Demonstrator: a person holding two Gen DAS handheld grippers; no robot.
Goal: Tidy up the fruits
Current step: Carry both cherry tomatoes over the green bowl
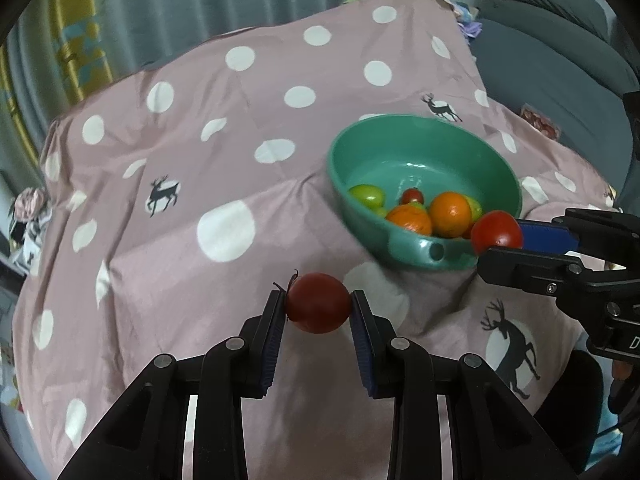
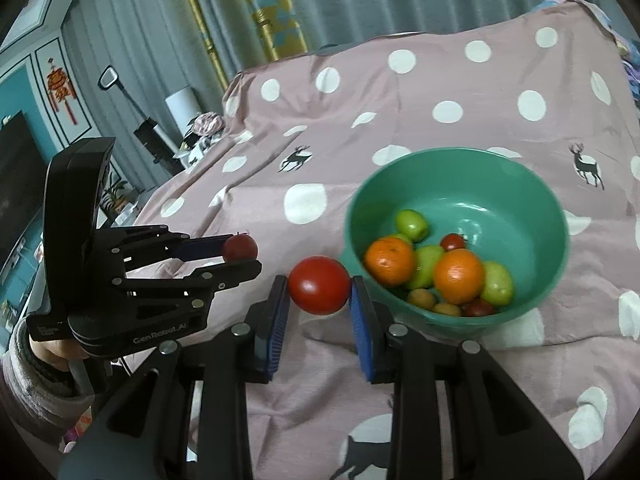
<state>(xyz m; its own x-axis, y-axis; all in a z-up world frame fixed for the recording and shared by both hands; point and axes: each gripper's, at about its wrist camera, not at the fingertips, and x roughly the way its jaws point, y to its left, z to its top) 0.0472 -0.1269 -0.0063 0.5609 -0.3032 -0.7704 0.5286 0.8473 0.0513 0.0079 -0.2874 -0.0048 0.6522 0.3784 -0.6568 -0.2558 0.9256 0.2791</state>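
While both grippers carry fruit, teal plastic bowl (image 1: 424, 196) sits near, part-filled.
Left wrist: left gripper (image 1: 318, 308) clamps dark red round tomato (image 1: 318, 303) across its middle, above the pink dotted cloth (image 1: 200, 140). Right wrist: right gripper (image 2: 319, 290) pinches bright red smooth tomato (image 2: 319, 285) beside the bowl rim. Soft, slick skins; I'd hold lightly at the widest part.

I see two red tomatoes (image 1: 318, 303) (image 2: 319, 285) held above the cloth, beside my green bowl (image 2: 520, 184) of oranges (image 2: 459, 277), green fruits (image 2: 411, 225) and small tomatoes.
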